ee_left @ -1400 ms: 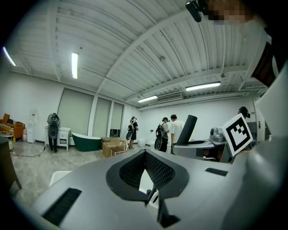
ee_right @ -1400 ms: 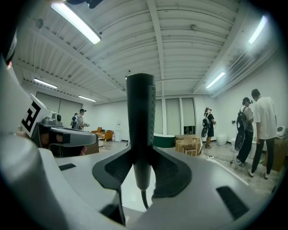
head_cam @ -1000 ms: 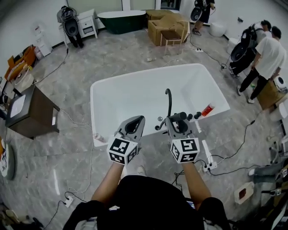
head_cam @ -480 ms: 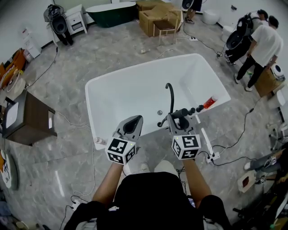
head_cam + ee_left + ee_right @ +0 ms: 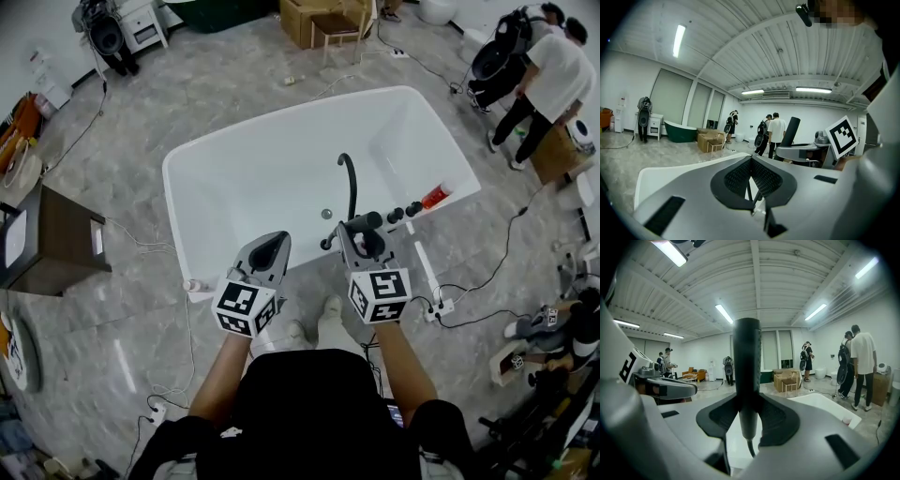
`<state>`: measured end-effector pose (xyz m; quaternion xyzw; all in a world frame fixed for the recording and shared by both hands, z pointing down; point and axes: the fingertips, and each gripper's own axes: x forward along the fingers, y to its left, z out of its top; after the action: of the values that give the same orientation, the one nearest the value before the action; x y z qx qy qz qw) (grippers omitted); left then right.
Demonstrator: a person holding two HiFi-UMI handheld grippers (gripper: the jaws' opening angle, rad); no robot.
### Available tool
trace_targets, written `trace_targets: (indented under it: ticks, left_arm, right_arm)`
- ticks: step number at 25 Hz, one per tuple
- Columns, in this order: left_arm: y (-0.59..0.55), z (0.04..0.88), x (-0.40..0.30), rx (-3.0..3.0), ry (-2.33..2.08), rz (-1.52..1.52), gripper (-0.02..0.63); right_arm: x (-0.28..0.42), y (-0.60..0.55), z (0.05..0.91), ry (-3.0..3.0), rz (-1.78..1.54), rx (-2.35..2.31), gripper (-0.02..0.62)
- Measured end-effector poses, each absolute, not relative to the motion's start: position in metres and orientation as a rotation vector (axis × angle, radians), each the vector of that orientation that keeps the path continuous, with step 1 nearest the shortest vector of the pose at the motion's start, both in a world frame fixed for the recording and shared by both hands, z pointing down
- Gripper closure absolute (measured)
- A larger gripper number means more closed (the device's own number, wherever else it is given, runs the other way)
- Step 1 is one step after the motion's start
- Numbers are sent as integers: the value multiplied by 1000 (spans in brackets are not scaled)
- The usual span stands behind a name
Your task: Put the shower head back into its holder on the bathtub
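Shower head (image 5: 746, 362) is in my right gripper (image 5: 363, 242). The jaws are clamped on its black handle at about mid-length, with the head end standing up above the pads and the hose (image 5: 749, 446) dropping out below. My left gripper (image 5: 270, 251) sits beside it on the near side of the bathtub (image 5: 253, 187), jaws together, nothing between them.

I judge the handle to be stiff, smooth and round, so it could twist or slide in the pads. It's probably light, but the trailing hose will tug on it. Mid-handle looks like the right hold, since it leaves the lower end free to seat.

Both grippers hover over the bathtub's near rim. Just past them, on that rim, are the black tap knobs (image 5: 403, 212) and the curved spout (image 5: 351, 183) reaching over the basin. I can't pick the holder out among those fittings. A red bottle (image 5: 433, 198) lies further along the same rim. Beyond the bathtub's far corner, people (image 5: 548, 75) stand on the floor.
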<state>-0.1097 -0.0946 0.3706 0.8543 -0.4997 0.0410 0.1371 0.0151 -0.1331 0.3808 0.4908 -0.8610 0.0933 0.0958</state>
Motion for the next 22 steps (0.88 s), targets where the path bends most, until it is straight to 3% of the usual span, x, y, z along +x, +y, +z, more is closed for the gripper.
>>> trace_targets:
  ticks: [22]
  left_arm:
    - [-151,496,-89,2223,-1450,253,594]
  right_arm:
    - [23,-201,505,-2453,475,1223,457]
